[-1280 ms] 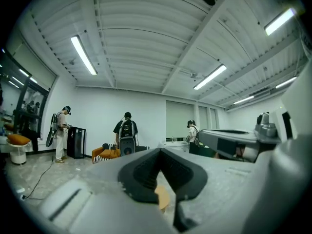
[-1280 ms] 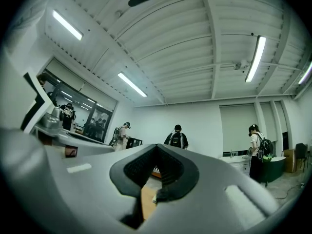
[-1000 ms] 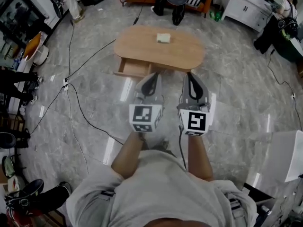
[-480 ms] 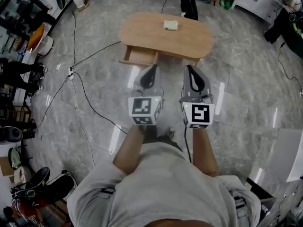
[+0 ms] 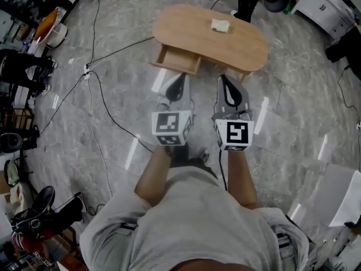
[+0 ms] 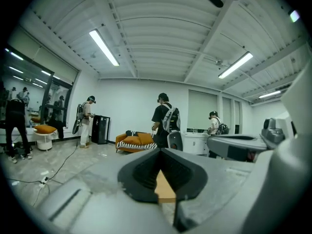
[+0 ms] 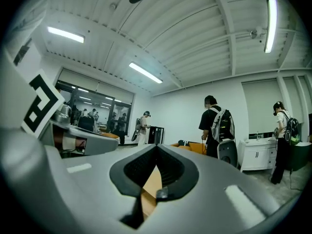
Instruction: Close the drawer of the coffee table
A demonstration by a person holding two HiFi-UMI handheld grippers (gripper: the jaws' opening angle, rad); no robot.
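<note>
Drawer [image 5: 179,61] gapes open, upper centre of head view only; gripper views show left tongs [image 6: 161,156] and right tongs [image 7: 156,152] pressed together.

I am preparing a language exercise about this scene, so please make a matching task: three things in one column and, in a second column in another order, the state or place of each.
Things:
1. drawer
2. small pale object
3. left gripper

States or places:
A. fingers shut, nothing between them
B. pulled out from the front of the coffee table
C. lying on the tabletop

Right pairs: 1-B, 2-C, 3-A.
</note>
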